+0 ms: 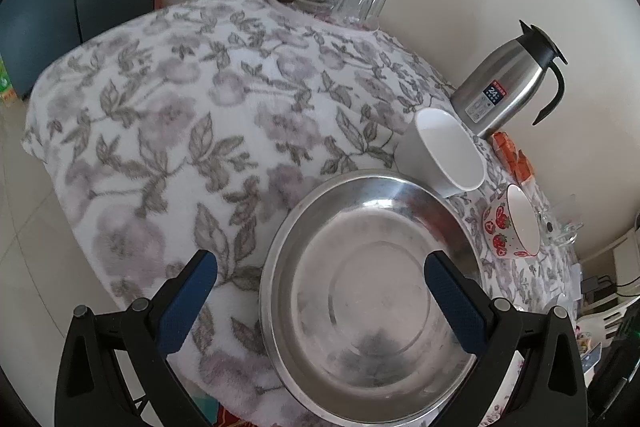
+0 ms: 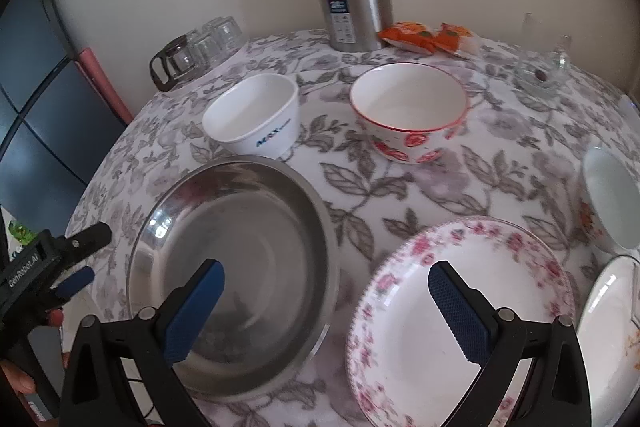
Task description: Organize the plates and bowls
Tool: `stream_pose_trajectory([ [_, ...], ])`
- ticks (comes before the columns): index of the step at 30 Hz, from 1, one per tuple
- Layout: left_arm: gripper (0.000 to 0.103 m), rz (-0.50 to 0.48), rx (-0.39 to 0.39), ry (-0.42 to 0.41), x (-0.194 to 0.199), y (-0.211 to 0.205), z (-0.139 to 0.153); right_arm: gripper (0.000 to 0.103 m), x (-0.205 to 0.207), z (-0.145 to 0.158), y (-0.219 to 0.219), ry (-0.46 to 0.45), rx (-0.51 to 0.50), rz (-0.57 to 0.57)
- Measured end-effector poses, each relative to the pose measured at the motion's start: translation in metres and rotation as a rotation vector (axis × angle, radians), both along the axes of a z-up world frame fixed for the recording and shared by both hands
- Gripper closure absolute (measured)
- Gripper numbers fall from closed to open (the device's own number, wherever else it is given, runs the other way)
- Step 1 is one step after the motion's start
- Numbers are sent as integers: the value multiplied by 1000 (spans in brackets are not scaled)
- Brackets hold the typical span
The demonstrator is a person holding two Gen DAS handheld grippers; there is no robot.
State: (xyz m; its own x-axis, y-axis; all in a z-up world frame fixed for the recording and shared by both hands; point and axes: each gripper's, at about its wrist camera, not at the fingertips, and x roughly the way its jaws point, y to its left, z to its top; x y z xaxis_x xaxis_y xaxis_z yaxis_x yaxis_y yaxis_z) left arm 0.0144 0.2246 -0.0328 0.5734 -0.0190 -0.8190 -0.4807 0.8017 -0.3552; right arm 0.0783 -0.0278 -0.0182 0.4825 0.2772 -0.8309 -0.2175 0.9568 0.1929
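Both grippers have their fingers wide apart, holding nothing: left gripper (image 1: 320, 287) over the steel bowl (image 1: 368, 291), near-left on the surface (image 1: 160, 107); right gripper (image 2: 326, 297) between it and the floral plate (image 2: 460, 307).

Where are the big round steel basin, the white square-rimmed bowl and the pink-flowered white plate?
big round steel basin (image 2: 240, 259): right wrist view, inner floor.
white square-rimmed bowl (image 2: 256, 115): right wrist view, inside wall.
pink-flowered white plate (image 2: 404, 339): right wrist view, bare white centre.

Wide-spread left gripper (image 1: 320, 287) jaws above a steel basin (image 1: 360, 307) on the floral tablecloth (image 1: 180, 127), white bowl (image 1: 444, 151) just beyond.
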Motion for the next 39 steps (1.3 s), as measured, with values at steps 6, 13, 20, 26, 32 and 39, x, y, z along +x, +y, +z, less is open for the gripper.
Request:
stream_pose_trajectory([
  [6, 0, 1, 30, 49, 5, 5, -14, 9, 7, -8, 19, -2, -15, 55],
  [13, 0, -8, 11, 94, 9, 11, -31, 26, 18, -28, 27, 63, -5, 84],
  [20, 0, -6, -2, 118, 10, 14, -39, 38, 22, -42, 29, 102, -8, 81],
  [26, 3, -1, -37, 128, 9, 17, -45, 59, 24, -48, 25, 117, -28, 71],
  [32, 41, -34, -53, 136, 10, 13, -47, 77, 24, -48, 14, 129, -11, 36],
  [39, 72, -54, -40, 147, 10, 10, -48, 83, 23, -47, 10, 142, 1, 23],
])
